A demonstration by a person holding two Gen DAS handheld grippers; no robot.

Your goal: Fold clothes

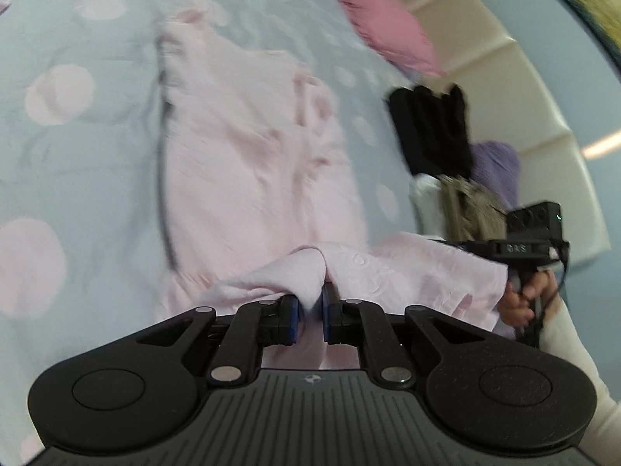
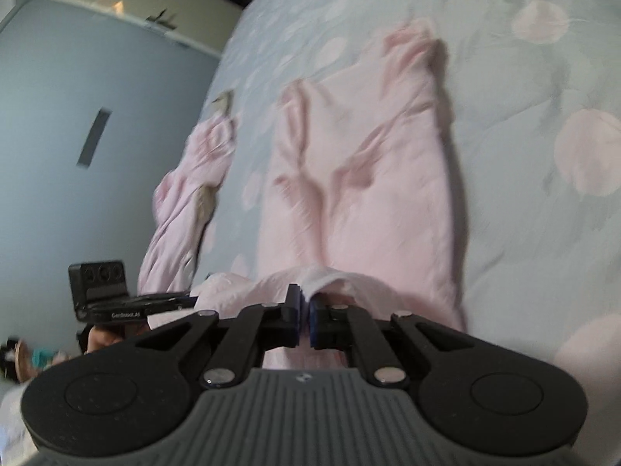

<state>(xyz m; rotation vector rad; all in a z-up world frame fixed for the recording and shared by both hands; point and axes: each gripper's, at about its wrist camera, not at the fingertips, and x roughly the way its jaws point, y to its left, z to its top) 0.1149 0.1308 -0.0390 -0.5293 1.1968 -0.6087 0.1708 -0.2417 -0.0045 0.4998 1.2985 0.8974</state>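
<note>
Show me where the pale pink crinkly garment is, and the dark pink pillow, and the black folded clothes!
pale pink crinkly garment (image 1: pixel 240 155), left wrist view, on its flat middle.
dark pink pillow (image 1: pixel 384 19), left wrist view, on its middle.
black folded clothes (image 1: pixel 431 128), left wrist view, on the middle of the dark fabric.

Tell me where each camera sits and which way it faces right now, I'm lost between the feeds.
Left wrist: rides on the left tool, looking along it and down over the pink garment on the bedspread; the right tool and hand show at right.
Right wrist: rides on the right tool, looking down the same garment; the left tool shows at left.
Shared: the pink garment, each tool shut on its near edge, and the spotted bedspread.
</note>
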